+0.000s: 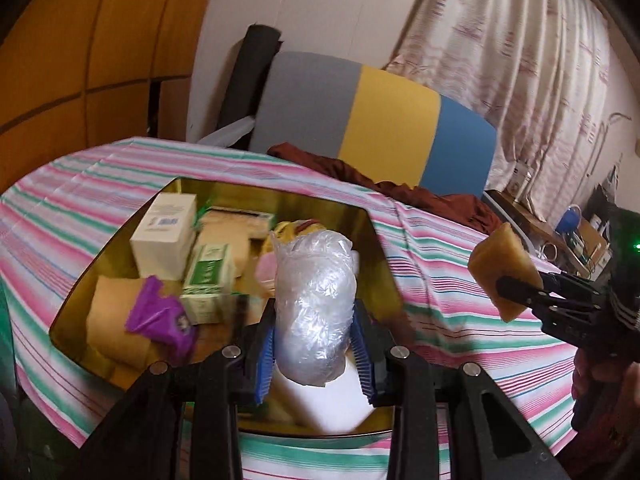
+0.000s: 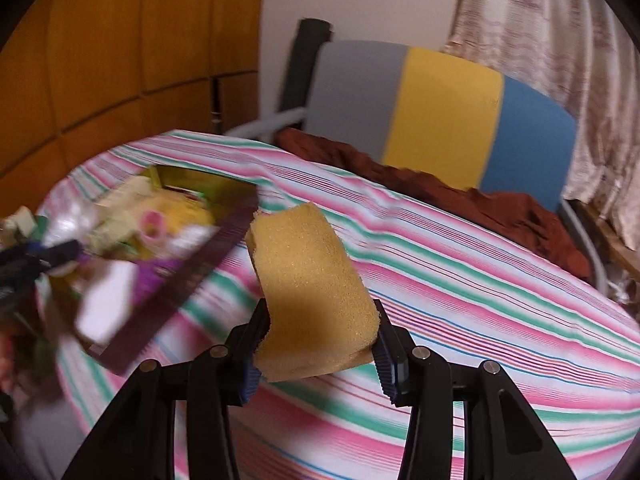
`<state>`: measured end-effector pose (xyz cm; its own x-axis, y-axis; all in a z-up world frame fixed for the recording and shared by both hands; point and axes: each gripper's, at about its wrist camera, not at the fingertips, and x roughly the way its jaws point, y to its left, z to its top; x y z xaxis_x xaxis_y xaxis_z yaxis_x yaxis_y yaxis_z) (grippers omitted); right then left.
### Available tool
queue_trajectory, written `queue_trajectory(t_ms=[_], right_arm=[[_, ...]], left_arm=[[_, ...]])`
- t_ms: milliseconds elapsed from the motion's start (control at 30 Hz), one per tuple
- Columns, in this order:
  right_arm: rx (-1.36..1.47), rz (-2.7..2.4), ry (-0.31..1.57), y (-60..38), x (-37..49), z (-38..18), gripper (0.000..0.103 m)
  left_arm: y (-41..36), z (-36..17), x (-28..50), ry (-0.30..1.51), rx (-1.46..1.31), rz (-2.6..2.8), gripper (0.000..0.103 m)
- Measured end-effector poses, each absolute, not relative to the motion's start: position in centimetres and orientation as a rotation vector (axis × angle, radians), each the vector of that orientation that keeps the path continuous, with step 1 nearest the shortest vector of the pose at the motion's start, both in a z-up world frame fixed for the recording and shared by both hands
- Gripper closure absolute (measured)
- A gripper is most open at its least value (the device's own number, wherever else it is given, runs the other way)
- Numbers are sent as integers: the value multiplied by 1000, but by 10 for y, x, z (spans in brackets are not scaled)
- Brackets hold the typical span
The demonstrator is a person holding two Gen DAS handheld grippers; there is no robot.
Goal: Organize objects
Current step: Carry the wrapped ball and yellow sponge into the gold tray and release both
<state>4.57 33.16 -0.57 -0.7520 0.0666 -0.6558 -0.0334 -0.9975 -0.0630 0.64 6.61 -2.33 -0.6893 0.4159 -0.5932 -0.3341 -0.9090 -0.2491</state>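
Note:
My left gripper [image 1: 314, 336] is shut on a crumpled clear plastic bag [image 1: 314, 304] and holds it over a gold-walled box [image 1: 380, 252] on the striped tablecloth. The box holds a cream carton [image 1: 164, 236], a green-and-white carton [image 1: 208, 280], a purple wrapper [image 1: 162, 320] and other items. My right gripper [image 2: 318, 344] is shut on a yellow sponge [image 2: 308, 292], above the cloth to the right of the box [image 2: 176, 280]. The sponge [image 1: 502, 268] and right gripper also show at the right of the left wrist view.
The striped tablecloth [image 2: 460, 280] covers the table. A dark red cloth [image 1: 400, 188] lies at the far edge. A grey, yellow and blue chair back [image 1: 380, 120] stands behind. A curtain [image 1: 540, 60] hangs at the right, wooden panels [image 1: 80, 40] at the left.

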Motion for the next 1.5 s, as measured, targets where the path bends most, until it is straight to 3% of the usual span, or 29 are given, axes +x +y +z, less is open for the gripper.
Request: queue_trajectory(t_ms=[367,500,533,600,900,1200,1300,1500], right_arm=[[-1209,3008,83,257,13,-2,56],[-1236,2992,175,247,1,-3,56],[-1242,2982,200,247,-3,-3,56],[-1247,2962,237,246,-11,-4,56],[-1247,2832,228,264,-88,-6,56],[-1290,2771,-62,245,-147,-23,55],[-1331,2759,-83,240,-157,-33,55],[-1434,2740,-94,237,-160,-48,43]], left_arm=[[46,-41,-26,-161,-1052,2492,68],[47,-41,-25,-172,-1063,2474,46],[46,-40,-24,-172,-1055,2481,36],[42,-36,-21,-192,-1037,2481,30],[18,-28,-12,-348,-1027,2537,30],[8,-29,-11,-400,-1072,2577,30],[7,-30,-9,-405,-1080,2596,30],[12,-25,-2,-352,-1064,2631,30]])
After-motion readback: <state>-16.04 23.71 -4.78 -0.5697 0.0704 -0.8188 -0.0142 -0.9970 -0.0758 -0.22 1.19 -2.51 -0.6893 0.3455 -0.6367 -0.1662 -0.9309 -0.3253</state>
